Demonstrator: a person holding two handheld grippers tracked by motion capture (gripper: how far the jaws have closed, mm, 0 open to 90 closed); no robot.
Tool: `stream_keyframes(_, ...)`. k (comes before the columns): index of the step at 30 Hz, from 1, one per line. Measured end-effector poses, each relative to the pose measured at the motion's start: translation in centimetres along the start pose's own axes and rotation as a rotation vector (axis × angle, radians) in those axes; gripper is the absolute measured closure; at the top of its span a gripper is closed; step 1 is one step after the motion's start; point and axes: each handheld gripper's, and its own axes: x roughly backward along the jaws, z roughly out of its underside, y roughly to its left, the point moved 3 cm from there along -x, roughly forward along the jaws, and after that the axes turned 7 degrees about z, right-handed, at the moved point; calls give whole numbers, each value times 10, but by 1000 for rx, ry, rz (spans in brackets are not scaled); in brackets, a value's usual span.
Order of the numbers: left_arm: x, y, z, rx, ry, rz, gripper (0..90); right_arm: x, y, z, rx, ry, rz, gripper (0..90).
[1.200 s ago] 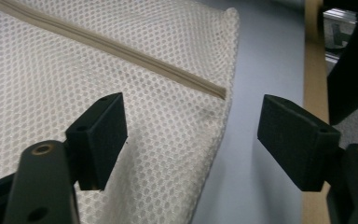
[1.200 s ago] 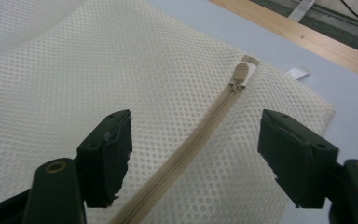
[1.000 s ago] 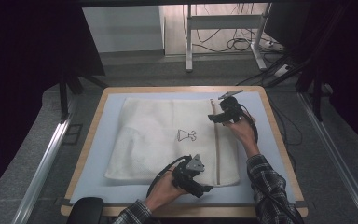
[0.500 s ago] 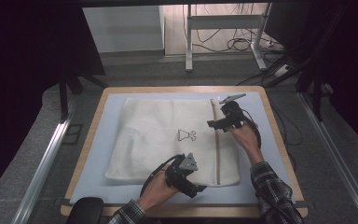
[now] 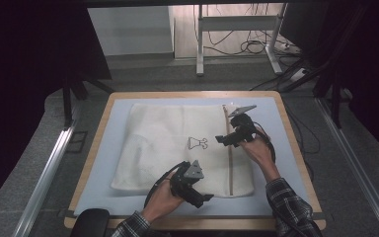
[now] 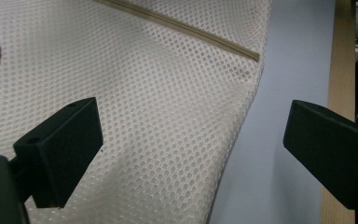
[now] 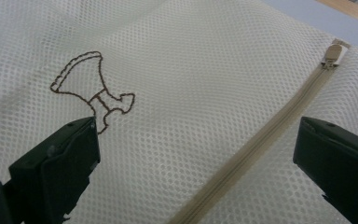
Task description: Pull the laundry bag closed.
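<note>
Now, the mesh bag [image 5: 177,148] lies flat on the blue mat [image 5: 103,148] in the middle of the tabletop [image 5: 296,143], zipper [image 5: 229,158] running down its right side, a little brown dress outline [image 5: 197,143] stitched near the centre. I'd call this the approach: both of my claws hover over the bag and neither has hold of anything yet.

My right claw [image 5: 222,139] sits just above the cloth between the dress outline and the zipper, jaws spread wide. In the right gripper view the zipper [image 7: 261,140] runs up between those jaws to its pull [image 7: 334,53] at the far end, closed as far as I can see, and the outline [image 7: 91,95] shows just past the left jaw.

My left claw [image 5: 203,198] is down at the bag's near edge, close to the zipper's lower end, also released. In the left gripper view the mesh [image 6: 158,121] fills the gap between the jaws, its edge curling where it meets the mat [image 6: 284,93].

Next, I reckon, the left claw pinches that near corner to pin the bag, while the right reaches up for the pull.
</note>
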Motion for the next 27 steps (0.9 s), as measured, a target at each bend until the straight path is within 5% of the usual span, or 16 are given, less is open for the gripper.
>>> stream_keyframes(27,16,10,9,-3,-14,-54,9,17,38,5,80,-22,-38,0)
